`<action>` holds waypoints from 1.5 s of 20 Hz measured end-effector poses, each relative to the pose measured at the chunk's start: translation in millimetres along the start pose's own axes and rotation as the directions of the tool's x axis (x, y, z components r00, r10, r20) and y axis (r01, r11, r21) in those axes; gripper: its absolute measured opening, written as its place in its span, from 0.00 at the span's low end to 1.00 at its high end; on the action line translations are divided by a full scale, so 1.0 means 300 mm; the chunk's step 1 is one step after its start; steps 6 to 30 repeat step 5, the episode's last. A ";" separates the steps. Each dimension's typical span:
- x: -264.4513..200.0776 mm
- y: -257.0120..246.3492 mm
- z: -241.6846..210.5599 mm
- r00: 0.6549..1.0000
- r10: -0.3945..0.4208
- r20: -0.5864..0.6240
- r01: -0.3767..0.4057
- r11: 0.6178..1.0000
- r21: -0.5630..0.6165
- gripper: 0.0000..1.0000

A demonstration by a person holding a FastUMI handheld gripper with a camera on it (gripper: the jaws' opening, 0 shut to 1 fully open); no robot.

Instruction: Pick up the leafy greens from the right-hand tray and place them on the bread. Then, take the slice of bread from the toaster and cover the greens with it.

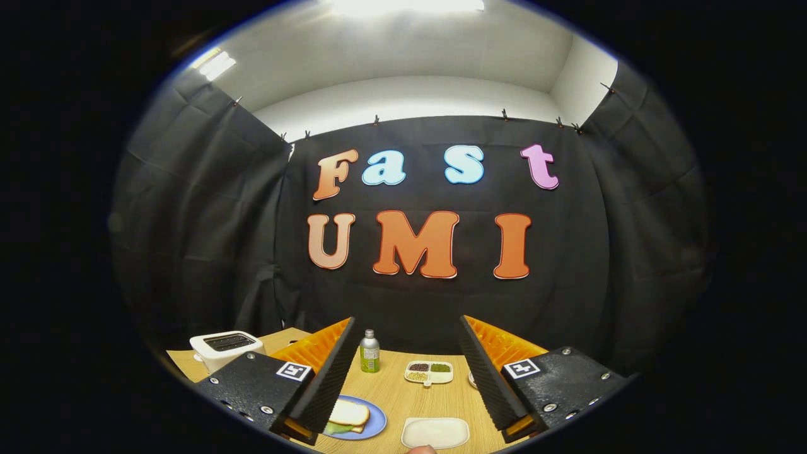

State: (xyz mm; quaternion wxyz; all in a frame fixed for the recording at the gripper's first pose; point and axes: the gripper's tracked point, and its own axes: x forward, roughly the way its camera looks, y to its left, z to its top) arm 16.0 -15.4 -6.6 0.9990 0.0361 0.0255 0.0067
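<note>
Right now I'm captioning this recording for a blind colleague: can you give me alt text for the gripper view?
The gripper is open and empty above a wooden table. By its left finger sits a blue plate with bread over greens; an empty white tray lies between the fingers. Beyond stand a white toaster, a small bottle and a divided dish.

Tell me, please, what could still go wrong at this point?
The gripper is open and holds nothing, raised over the table. The sandwich on the blue plate lies right by the left finger, so a careless drop could knock the top bread slice off the greens.
</note>
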 end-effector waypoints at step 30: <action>0.003 0.004 -0.003 1.000 -0.004 -0.001 0.004 1.000 0.012 0.95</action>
